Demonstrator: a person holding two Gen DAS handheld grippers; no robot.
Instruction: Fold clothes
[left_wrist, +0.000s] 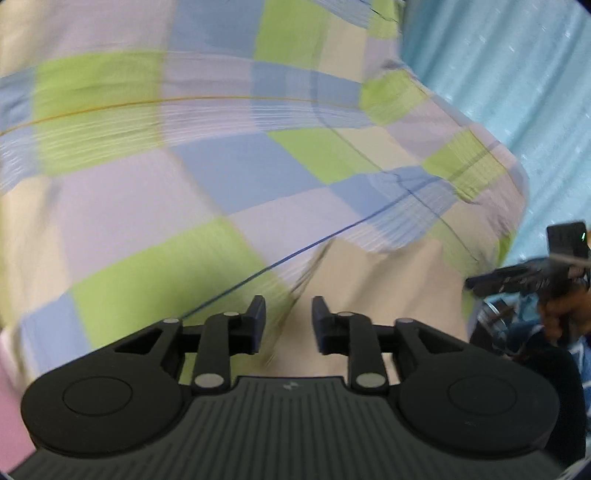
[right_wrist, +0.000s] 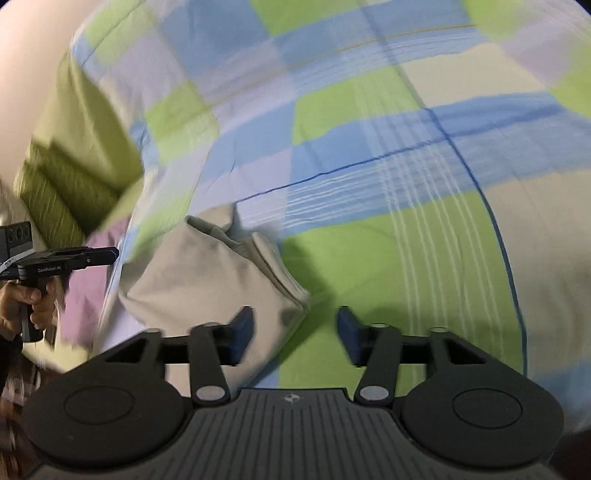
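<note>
A beige garment (right_wrist: 207, 273) lies bunched on a checked bedspread (right_wrist: 369, 155) of green, blue and lilac squares. In the right wrist view it sits just ahead and to the left of my right gripper (right_wrist: 295, 334), which is open and empty, with its left finger over the cloth's near edge. In the left wrist view my left gripper (left_wrist: 289, 325) is open, with beige cloth (left_wrist: 376, 280) right in front of its fingers. The left gripper also shows in the right wrist view (right_wrist: 70, 258), and the right gripper shows at the right edge of the left wrist view (left_wrist: 517, 277).
A green cushion or folded cloth (right_wrist: 74, 173) lies at the left of the bed. A pink cloth (right_wrist: 88, 280) lies under the bedspread's edge. A light blue curtain or sheet (left_wrist: 517, 81) fills the right side of the left wrist view.
</note>
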